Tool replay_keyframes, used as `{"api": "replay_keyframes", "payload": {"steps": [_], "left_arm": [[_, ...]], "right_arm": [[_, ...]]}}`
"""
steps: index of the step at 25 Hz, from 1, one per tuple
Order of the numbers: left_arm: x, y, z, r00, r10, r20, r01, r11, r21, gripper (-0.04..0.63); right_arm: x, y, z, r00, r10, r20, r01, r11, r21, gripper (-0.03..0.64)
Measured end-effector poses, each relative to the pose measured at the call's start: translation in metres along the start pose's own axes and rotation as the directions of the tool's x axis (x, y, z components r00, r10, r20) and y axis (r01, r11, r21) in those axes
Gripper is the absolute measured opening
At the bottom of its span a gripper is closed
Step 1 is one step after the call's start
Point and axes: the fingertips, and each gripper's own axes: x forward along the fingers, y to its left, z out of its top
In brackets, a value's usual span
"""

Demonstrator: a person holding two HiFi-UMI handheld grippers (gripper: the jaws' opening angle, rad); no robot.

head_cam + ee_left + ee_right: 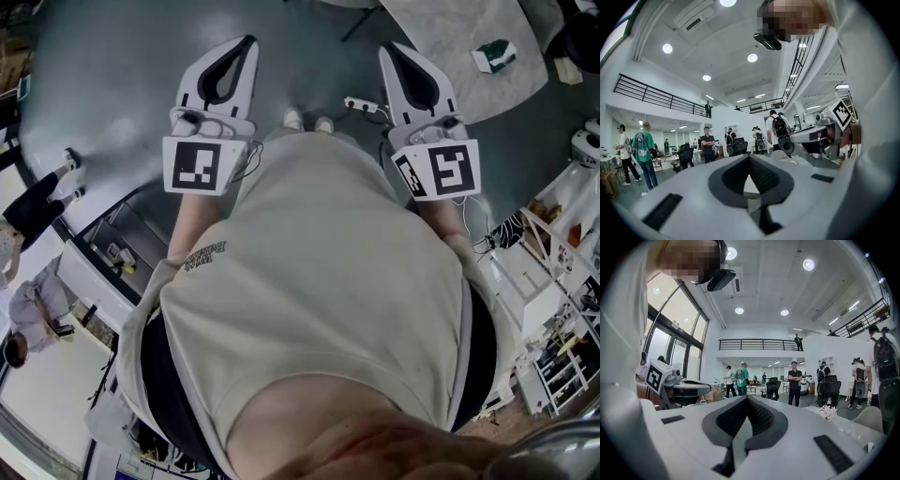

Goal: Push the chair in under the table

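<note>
Chairs [773, 388] show in gripper views; head view shows floor [112, 84].

The location is identified as a large open-plan office or laboratory hall. A high white ceiling is fitted with recessed round lights [739, 310]. A mezzanine is bounded by a dark railing [757, 344], and tall windows [670, 348] are set in one wall. Black office chairs [773, 389] and a white table [848, 423] are placed on a smooth grey floor [112, 84], where several standing people [794, 380] are seen. A power strip [364, 105] is laid on the floor, and white racks [561, 373] are ranged along one side.
</note>
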Motion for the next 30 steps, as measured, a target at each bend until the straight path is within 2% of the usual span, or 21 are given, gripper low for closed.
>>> {"api": "replay_keyframes", "payload": {"steps": [17,25,30], "left_arm": [[0.012,-0.024,-0.01,0.997,0.074,0.009,-0.075,0.996,0.053,0.011],[0.046,-0.009,-0.021,0.998,0.056,0.023,-0.058,0.994,0.089,0.011],[0.075,0.021,-0.039,0.999,0.045,0.019,-0.047,0.992,0.116,0.011]], "right_arm": [[-0.006,-0.015,-0.022,0.996,0.085,0.026,-0.084,0.996,-0.024,0.009],[0.019,-0.035,-0.038,0.997,0.071,0.031,-0.071,0.997,-0.015,0.009],[0.06,-0.047,-0.051,0.998,0.052,0.032,-0.052,0.999,-0.008,0.009]]}}
